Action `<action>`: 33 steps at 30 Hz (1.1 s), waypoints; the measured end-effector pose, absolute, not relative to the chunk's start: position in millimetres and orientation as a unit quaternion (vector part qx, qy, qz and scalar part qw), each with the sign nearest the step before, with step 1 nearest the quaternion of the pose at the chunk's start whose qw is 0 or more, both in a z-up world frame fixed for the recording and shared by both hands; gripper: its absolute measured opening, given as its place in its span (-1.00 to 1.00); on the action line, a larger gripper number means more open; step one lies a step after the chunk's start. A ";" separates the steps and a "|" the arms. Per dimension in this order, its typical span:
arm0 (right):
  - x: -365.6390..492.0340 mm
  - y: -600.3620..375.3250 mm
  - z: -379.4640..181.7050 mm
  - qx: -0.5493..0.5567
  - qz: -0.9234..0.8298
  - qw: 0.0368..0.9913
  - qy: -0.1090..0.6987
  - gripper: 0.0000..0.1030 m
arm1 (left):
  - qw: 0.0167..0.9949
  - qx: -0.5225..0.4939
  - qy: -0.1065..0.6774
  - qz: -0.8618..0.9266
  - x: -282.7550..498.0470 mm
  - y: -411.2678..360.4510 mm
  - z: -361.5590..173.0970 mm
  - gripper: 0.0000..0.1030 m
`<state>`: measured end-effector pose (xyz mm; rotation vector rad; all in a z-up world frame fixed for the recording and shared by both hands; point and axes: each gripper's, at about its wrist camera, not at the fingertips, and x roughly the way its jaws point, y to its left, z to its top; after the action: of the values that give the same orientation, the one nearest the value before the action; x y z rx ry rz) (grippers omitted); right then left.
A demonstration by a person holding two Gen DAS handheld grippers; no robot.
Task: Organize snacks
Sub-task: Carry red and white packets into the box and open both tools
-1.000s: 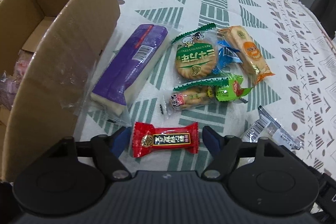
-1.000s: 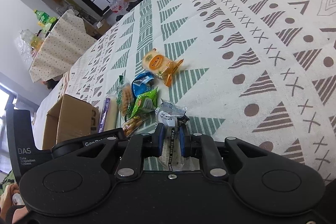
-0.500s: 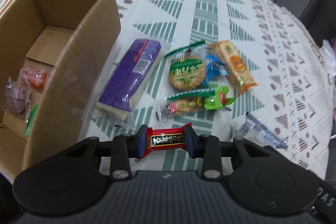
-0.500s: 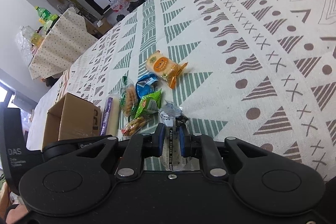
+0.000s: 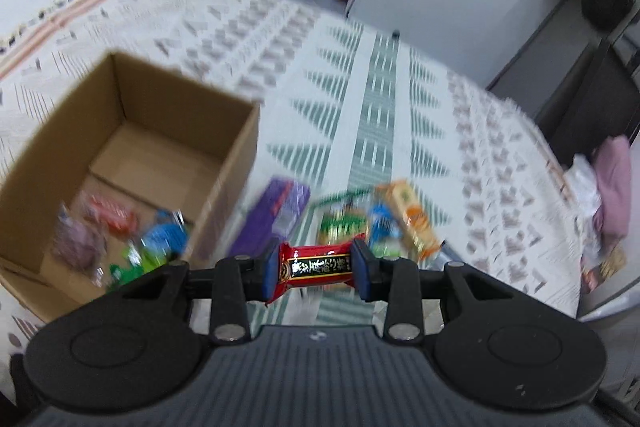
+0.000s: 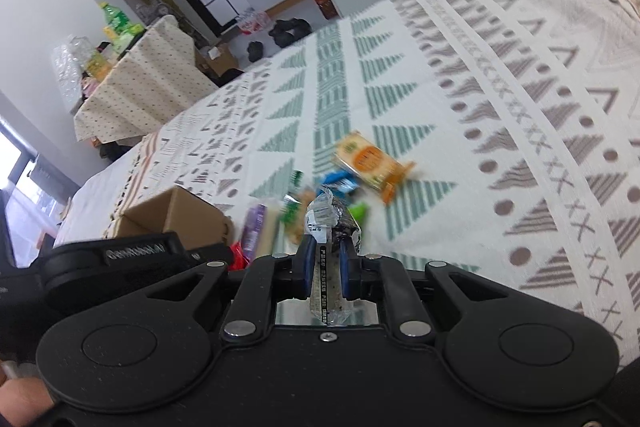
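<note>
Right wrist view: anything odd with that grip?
Slightly. The right gripper pinches the clear-wrapped snack edge-on, so the packet stands upright with both ends poking past the blue pads. No tear or spill visible.

Red snack bar (image 5: 318, 265) held crosswise, clear-wrapped snack (image 6: 326, 235) held upright
</note>
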<state>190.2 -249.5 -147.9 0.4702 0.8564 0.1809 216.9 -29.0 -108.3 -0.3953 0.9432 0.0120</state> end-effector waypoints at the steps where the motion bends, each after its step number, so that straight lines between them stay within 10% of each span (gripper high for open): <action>1: 191.2 -245.9 -143.6 0.223 0.089 0.881 0.407 -0.75 | 0.875 -0.193 0.444 0.006 216.3 -25.9 -102.9 -0.30; 27: 220.7 -123.5 -90.2 0.182 0.175 0.896 0.365 -0.76 | 0.865 -0.305 0.384 0.109 208.6 101.9 -83.4 -0.28; 33: 226.9 -105.5 -95.5 0.187 0.179 0.892 0.370 -0.76 | 0.859 -0.317 0.381 0.127 207.2 111.3 -87.0 0.00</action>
<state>226.9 -105.5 -95.5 0.3882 0.7685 0.3724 207.2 111.3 -87.0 -0.6650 0.8001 0.2660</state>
